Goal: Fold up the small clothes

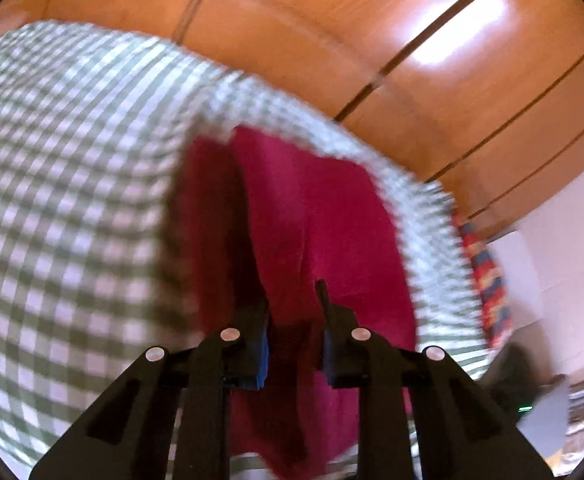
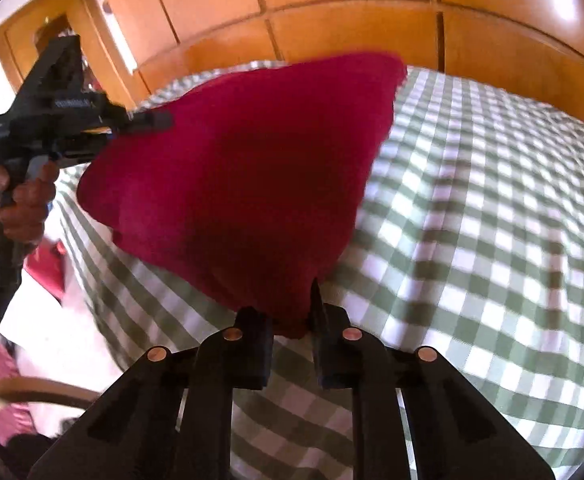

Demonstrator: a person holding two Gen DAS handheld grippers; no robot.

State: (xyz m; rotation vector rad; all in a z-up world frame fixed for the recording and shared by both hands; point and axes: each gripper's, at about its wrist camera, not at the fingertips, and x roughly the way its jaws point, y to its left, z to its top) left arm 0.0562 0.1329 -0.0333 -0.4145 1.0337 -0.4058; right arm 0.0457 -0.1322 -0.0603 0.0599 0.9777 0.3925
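A dark red garment [image 1: 324,220] hangs lifted over a bed with a green-and-white checked cover [image 1: 71,200]. In the left wrist view my left gripper [image 1: 289,300] is shut on a fold of the red cloth, which runs between its fingers. In the right wrist view the same garment [image 2: 243,168] is stretched in the air above the checked cover [image 2: 472,220]. My right gripper [image 2: 292,312] pinches its lower corner. My left gripper [image 2: 151,120], held by a hand [image 2: 23,200], grips the garment's left corner.
A wooden wardrobe [image 2: 332,20] stands close behind the bed, also in the left wrist view [image 1: 332,40]. A multicoloured textile [image 1: 488,272] lies by the bed's right edge. More red cloth [image 2: 47,268] and a curved wooden rail [image 2: 31,390] are on the left, off the bed.
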